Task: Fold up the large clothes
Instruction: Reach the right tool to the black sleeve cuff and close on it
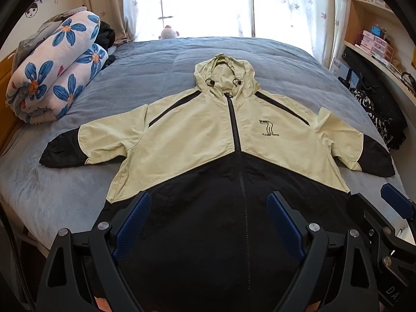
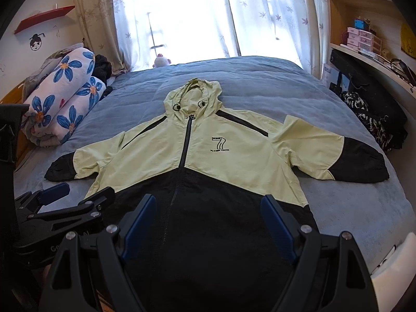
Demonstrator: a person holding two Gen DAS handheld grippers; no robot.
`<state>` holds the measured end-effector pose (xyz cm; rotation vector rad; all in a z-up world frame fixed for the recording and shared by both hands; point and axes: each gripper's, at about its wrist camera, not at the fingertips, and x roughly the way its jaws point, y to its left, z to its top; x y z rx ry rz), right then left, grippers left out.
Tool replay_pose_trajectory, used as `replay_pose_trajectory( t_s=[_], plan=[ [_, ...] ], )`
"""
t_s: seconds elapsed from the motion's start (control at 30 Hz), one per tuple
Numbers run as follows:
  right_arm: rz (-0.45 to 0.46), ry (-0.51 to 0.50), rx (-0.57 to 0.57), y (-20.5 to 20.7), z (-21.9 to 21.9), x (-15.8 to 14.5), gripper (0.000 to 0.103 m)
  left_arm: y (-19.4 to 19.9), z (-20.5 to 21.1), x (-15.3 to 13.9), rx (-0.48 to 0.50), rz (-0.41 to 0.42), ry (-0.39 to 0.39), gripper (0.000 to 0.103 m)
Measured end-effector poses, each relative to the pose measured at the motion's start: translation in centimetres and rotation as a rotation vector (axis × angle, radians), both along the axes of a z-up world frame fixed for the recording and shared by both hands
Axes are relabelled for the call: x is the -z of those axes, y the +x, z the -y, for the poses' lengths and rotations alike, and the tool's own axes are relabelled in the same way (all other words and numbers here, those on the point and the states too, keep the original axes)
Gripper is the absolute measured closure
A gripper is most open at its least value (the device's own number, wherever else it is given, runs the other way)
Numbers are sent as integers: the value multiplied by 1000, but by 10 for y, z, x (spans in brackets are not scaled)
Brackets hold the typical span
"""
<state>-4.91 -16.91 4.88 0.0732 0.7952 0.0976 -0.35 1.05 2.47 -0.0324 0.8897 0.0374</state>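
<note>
Across the blue bed (image 1: 156, 62), a zipped jacket (image 1: 208, 135) lies flat, hood at 12 o'clock, sleeves spread. Left claw (image 1: 208, 223) and right claw (image 2: 208, 221) hover spread wide, empty, above its black hem.

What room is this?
Most likely a bedroom: a jacket lies spread on a big bed, with a rolled flowery quilt and curtains at the window.
</note>
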Motion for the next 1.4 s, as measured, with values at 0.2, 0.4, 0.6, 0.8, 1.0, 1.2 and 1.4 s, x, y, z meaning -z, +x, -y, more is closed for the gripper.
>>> replay_pose_trajectory(
  t_s=[0.2, 0.4, 0.6, 0.8, 1.0, 1.2, 1.4],
  plan=[
    [12, -10, -13, 1, 2, -11, 20, 3, 5, -15, 24, 35, 23, 13],
    [18, -6, -9, 5, 9, -22, 20, 13, 9, -27, 50, 52, 20, 13],
    [35, -20, 11, 14, 24, -38, 20, 30, 10, -39, 53, 72, 12, 13],
    [56, -41, 21, 30, 43, -56, 20, 49, 21, -50, 67, 111, 39, 13],
    [107, -75, 45, 45, 71, -79, 20, 75, 32, -66, 82, 152, -3, 13],
    [137, -77, 135, 63, 122, -92, 20, 98, 52, -89, 85, 271, -38, 13],
    [72, -34, 252, 84, 188, -79, 20, 126, 92, -92, 161, 283, -36, 13]
  ],
)
